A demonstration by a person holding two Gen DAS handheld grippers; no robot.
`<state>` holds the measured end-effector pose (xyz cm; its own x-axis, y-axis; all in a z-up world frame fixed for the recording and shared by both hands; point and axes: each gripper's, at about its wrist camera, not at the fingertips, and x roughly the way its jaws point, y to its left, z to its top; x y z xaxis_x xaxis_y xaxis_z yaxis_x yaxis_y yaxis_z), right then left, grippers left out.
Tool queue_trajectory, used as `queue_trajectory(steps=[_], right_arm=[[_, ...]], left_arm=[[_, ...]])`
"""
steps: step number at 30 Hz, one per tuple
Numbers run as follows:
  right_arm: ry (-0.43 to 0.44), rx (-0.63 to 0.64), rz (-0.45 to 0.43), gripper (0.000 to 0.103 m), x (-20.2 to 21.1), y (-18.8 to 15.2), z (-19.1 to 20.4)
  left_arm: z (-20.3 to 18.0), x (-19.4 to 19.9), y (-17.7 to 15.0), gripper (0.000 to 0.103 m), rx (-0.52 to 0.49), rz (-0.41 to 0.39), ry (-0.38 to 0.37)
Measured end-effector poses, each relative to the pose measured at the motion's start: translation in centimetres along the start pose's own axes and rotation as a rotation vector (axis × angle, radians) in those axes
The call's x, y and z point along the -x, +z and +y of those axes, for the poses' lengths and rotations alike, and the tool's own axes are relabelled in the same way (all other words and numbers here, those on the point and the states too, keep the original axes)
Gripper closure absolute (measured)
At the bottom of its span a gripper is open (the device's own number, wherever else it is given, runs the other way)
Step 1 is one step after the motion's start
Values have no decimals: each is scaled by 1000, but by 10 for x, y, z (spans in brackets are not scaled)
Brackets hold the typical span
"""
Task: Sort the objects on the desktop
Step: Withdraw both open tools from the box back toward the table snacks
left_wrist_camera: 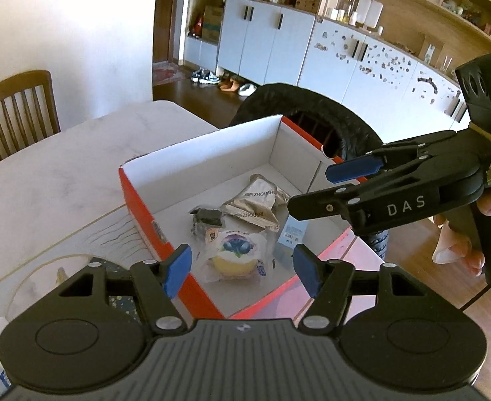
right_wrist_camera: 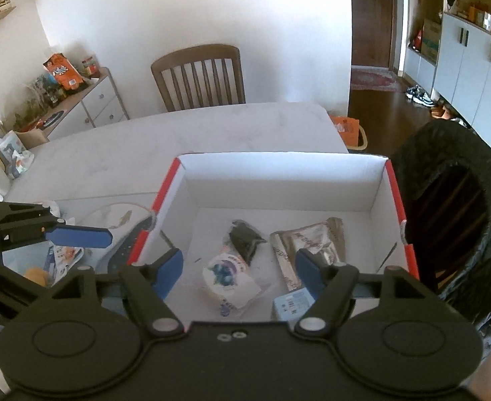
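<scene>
Four packets lie inside the red-and-white cardboard box on the marbled table: a glossy blueberry cake packet nearest the grippers, a crinkled silver pouch, a dark wrapper, a flat blue carton. Left gripper and right gripper hang above the box, blue pads spread, empty.

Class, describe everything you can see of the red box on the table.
The red box is an open, lidless cardboard carton, red outside and plain white inside, with straight upright walls. It sits flat on the pale table, one end near the table's edge beside a dark covered chair. On its floor lie a wrapped blueberry cake, a small dark packet, a silvery snack bag and a light blue carton.
</scene>
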<state>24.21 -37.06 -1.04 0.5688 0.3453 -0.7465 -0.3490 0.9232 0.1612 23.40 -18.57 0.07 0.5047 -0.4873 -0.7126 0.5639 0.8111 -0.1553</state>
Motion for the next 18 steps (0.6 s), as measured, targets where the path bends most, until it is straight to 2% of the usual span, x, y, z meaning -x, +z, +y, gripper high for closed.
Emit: queue_trajectory(steps=[6,8,18], right_arm=[[-15,9,-18,24,4,-9,21],[-12,-2,-24,21,5,-11,28],[0,16,-43,17,2,-13,69]], left_arm=[[11,22,-14,28,12,-42,-1],[16,29,-19,23,12,-52,3],[41,59,-42,21,32,-76,11]])
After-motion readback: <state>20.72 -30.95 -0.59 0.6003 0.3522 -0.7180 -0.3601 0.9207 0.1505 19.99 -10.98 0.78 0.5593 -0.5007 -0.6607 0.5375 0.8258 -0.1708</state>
